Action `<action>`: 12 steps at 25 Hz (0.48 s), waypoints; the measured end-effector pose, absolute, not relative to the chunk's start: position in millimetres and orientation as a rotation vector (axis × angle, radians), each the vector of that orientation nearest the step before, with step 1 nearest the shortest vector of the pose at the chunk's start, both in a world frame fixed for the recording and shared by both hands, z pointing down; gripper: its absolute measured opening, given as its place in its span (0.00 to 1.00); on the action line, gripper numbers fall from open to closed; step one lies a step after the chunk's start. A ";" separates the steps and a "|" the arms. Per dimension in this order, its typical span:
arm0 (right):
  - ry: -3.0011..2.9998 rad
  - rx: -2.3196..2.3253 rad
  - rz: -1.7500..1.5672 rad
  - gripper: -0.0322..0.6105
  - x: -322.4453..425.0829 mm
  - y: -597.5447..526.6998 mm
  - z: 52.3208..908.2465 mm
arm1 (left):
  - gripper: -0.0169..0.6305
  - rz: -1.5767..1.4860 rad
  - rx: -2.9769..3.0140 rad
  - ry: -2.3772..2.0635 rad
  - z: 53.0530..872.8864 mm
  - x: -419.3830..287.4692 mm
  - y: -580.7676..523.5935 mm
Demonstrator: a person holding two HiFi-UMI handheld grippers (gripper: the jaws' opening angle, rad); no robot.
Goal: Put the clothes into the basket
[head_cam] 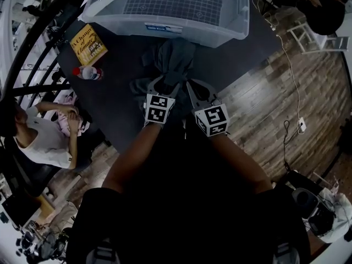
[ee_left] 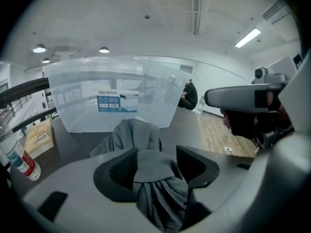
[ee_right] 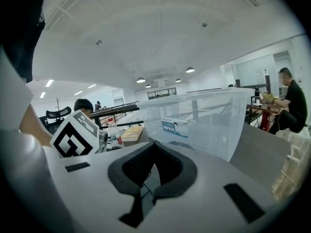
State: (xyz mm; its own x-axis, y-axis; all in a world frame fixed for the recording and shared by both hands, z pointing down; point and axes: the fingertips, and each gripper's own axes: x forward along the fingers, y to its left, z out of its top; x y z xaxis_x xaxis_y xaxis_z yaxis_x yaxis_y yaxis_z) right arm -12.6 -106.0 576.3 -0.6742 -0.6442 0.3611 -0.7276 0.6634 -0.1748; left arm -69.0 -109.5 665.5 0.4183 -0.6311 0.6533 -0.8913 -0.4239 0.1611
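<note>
A dark grey garment [head_cam: 175,56] lies bunched on the dark table [head_cam: 126,109], just in front of the clear plastic basket [head_cam: 181,33]. Both grippers are at its near edge. My left gripper [head_cam: 164,84] has its jaws apart, with a thick fold of the garment [ee_left: 146,166] filling the gap between them and hanging below; the pads do not clearly press on it. My right gripper [head_cam: 191,85] has its fingertips together in the right gripper view [ee_right: 151,147], with a thin strip of grey cloth [ee_right: 148,181] caught between the pads. The basket [ee_left: 116,98] stands close ahead.
A yellow book [head_cam: 89,42] and a plastic bottle [head_cam: 88,72] lie on the table's left side. A seated person [head_cam: 44,139] is beyond the left edge. Wooden floor [head_cam: 264,103] with a cable lies to the right, and a white stool [head_cam: 313,37] stands at the far right.
</note>
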 end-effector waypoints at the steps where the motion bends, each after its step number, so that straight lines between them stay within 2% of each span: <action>1: -2.603 1.105 0.457 0.08 -10.6 -107.5 579.2 | 0.41 0.717 2.165 -1.285 671.6 -69.0 -111.2; 7: -2.578 1.112 0.505 0.08 -4.8 -118.7 587.5 | 0.65 0.808 2.040 -1.217 707.1 -70.1 -118.9; 12: -2.563 1.111 0.545 0.08 4.6 -131.2 593.1 | 0.76 0.831 1.964 -1.203 724.3 -66.0 -131.9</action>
State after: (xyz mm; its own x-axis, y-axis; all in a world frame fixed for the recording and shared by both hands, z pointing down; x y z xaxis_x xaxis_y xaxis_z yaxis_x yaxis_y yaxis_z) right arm 4.6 -131.2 593.1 -0.6584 -0.6324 0.4081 -0.7437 0.6301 -0.2235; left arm -66.0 -131.9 724.3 0.3689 -0.4806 0.7956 -0.9141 -0.3424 0.2170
